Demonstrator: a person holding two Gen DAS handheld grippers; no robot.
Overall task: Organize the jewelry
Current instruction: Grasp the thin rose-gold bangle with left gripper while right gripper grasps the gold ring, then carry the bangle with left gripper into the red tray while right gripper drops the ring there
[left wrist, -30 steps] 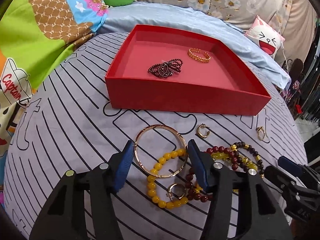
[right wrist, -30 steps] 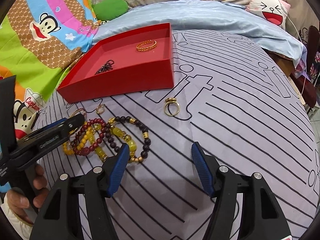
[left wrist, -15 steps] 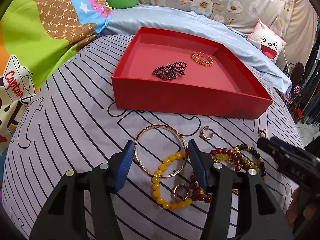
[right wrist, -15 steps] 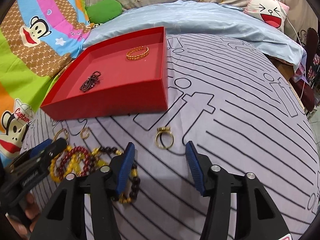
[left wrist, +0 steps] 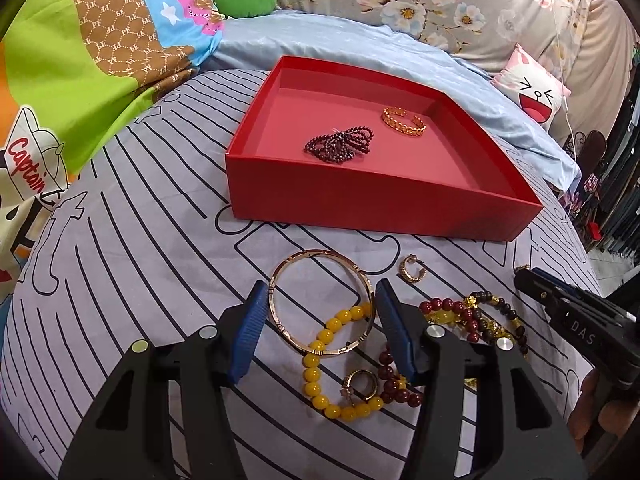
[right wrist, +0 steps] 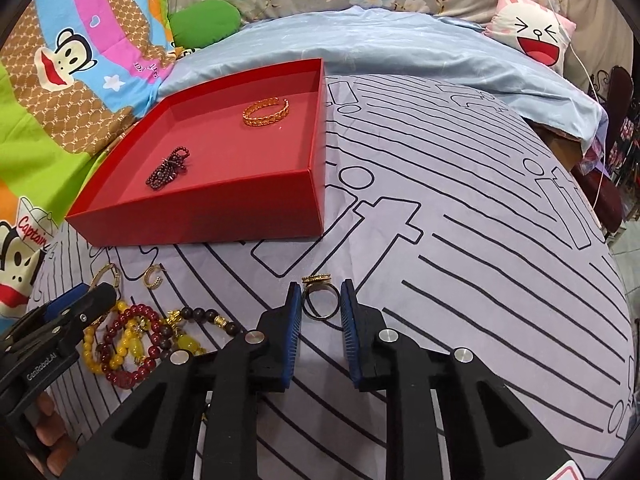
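Note:
A red tray (left wrist: 360, 204) (right wrist: 224, 216) on the bed holds a dark beaded piece (left wrist: 340, 144) (right wrist: 168, 170) and a gold chain bangle (left wrist: 404, 119) (right wrist: 266, 112). My left gripper (left wrist: 318, 314) is open around a rose-gold bangle (left wrist: 320, 264) that overlaps a yellow bead bracelet (left wrist: 316, 376). My right gripper (right wrist: 320, 312) is open, its jaws narrowed close on either side of a gold ring (right wrist: 320, 300) lying on the sheet. Red and dark bead bracelets (left wrist: 476, 320) (right wrist: 132, 340) lie between the grippers.
A small gold hoop earring (left wrist: 412, 270) (right wrist: 154, 274) lies in front of the tray. Another hoop (left wrist: 360, 386) rests on the yellow beads. A cartoon blanket (left wrist: 80, 80), a blue sheet (right wrist: 400, 52) and a cat pillow (right wrist: 532, 36) surround the striped grey sheet.
My right gripper has moved forward to the gold ring and narrowed its jaws around it. My left gripper has stayed open over the rose-gold bangle, shifting slightly.

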